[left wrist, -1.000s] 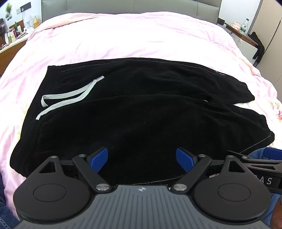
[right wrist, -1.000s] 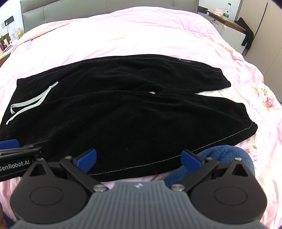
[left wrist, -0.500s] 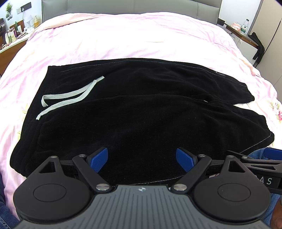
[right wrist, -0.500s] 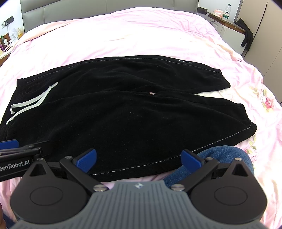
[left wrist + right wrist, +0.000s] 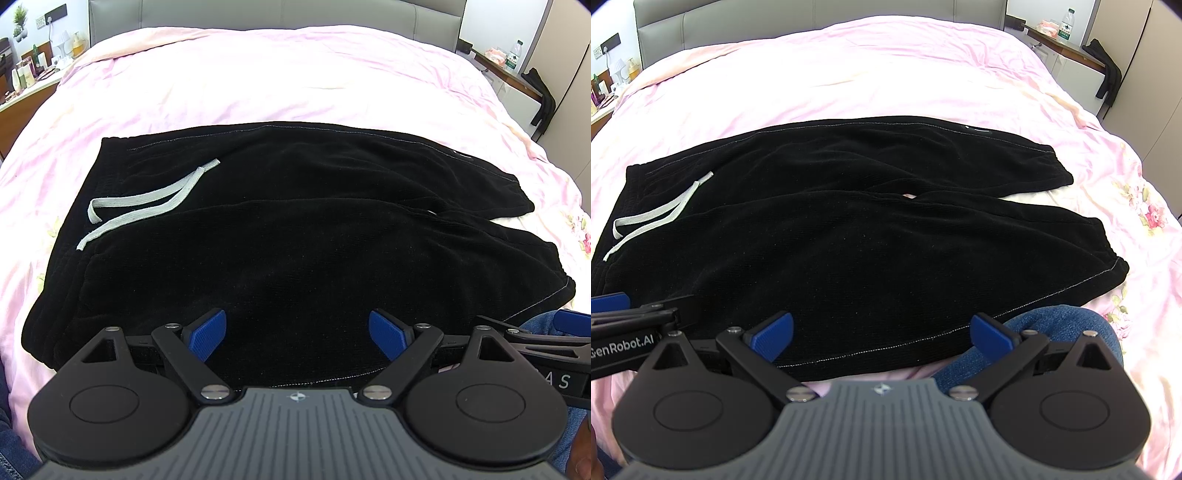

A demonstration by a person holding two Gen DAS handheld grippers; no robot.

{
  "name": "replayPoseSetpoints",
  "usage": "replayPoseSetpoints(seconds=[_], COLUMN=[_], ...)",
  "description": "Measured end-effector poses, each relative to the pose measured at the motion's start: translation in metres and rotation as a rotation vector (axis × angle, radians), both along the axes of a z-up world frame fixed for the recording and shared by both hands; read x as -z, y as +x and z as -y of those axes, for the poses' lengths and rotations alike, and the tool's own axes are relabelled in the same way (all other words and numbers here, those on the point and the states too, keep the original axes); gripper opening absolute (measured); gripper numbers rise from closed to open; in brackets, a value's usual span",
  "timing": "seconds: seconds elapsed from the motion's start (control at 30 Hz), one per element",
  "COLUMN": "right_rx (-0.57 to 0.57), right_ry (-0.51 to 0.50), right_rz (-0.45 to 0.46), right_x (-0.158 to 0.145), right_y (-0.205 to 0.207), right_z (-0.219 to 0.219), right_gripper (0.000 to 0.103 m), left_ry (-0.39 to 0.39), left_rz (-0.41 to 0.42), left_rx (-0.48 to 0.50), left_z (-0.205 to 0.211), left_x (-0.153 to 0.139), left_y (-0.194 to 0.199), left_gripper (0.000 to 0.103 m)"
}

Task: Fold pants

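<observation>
Black pants (image 5: 295, 240) (image 5: 849, 229) lie spread flat across the pink bed, waistband to the left with a grey drawstring (image 5: 147, 203) (image 5: 653, 214), both legs running right to their cuffs. My left gripper (image 5: 297, 332) hangs open above the near edge of the pants, nothing between its blue pads. Further right, my right gripper (image 5: 881, 332) is also open over the near leg's hem, holding nothing. Each gripper's side shows at the edge of the other's view.
The pink bedspread (image 5: 295, 74) stretches wide behind the pants up to a grey headboard (image 5: 812, 14). A nightstand with bottles (image 5: 26, 77) stands at the left, a shelf with a water bottle (image 5: 1065, 22) at the right. A person's jeans-clad knee (image 5: 1052, 325) rests at the near edge.
Both grippers have shifted very slightly; the pants lie as before and the jaws stay open.
</observation>
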State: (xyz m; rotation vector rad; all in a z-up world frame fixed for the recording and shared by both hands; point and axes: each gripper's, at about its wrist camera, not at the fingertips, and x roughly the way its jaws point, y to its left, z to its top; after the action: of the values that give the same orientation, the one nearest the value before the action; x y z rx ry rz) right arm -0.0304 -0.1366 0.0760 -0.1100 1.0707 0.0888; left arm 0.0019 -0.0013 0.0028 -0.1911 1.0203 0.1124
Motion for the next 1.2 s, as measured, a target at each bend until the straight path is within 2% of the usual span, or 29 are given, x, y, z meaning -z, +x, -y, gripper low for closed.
replayPoseSetpoints(seconds=[1.2], right_rx=[-0.005], right_ry=[-0.010], right_rz=[0.009], right_x=[-0.0035], right_y=[0.0024], right_z=[-0.0012], right_gripper=[0.098], left_ry=[-0.006], left_rz=[-0.005], left_rx=[-0.006], left_z=[-0.0053], left_x=[0.0005], left_y=[0.0007], left_gripper=[0.102])
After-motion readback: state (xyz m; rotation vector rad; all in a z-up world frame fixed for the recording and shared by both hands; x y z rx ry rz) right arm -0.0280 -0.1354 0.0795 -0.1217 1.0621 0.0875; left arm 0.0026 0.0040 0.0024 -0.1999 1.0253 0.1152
